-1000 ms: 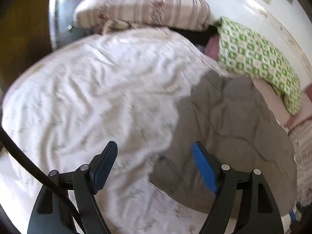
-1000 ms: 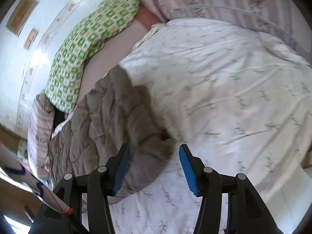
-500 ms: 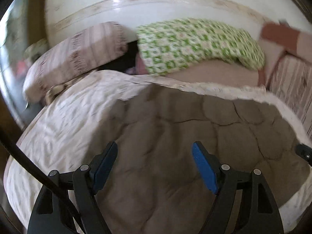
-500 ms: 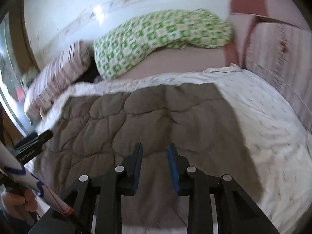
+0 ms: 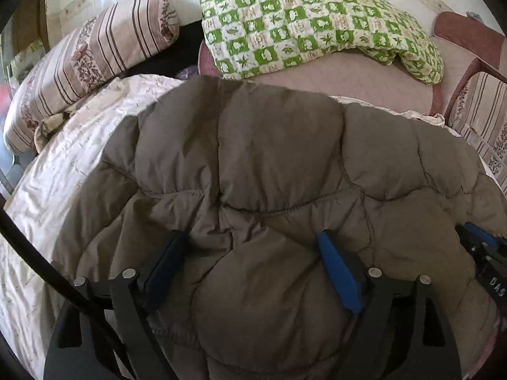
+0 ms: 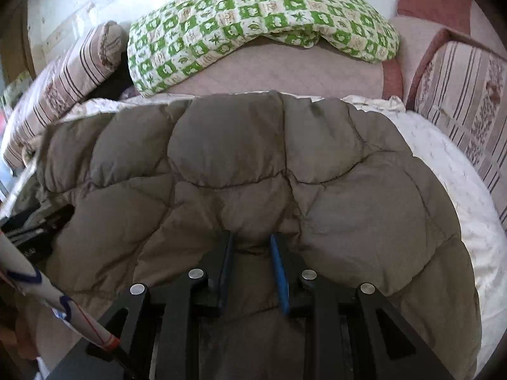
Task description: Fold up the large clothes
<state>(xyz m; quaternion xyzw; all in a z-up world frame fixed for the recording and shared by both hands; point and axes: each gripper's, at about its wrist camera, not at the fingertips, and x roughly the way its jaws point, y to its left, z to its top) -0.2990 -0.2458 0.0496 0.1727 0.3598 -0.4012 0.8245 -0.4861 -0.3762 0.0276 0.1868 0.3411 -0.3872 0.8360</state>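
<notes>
A puffy brown quilted jacket [image 5: 279, 158] lies spread on the bed and fills most of both views [image 6: 237, 145]. My left gripper [image 5: 250, 247] is sunk into its near part. Its jaws stand wide and are opening, and a bulge of jacket sits between them without being pinched. My right gripper [image 6: 252, 247] has its jaws drawn close, pinching a narrow fold of the jacket near its near edge. The right gripper's blue-padded tip [image 5: 481, 253] shows at the right edge of the left wrist view. The left gripper's dark body [image 6: 31, 231] shows at the left of the right wrist view.
A white patterned bedsheet [image 5: 63, 164] lies under the jacket. Behind it are a green checked quilt [image 5: 310, 22] and a striped pillow [image 5: 95, 53] against the wall. A striped cushion [image 6: 459, 95] borders the right side. A white rod with blue and red marks [image 6: 47, 297] crosses the lower left.
Both grippers rolled and swept from the white sheet onto the jacket. The right jaws narrowed from wide onto a fold of jacket. The left jaws stayed wide.
</notes>
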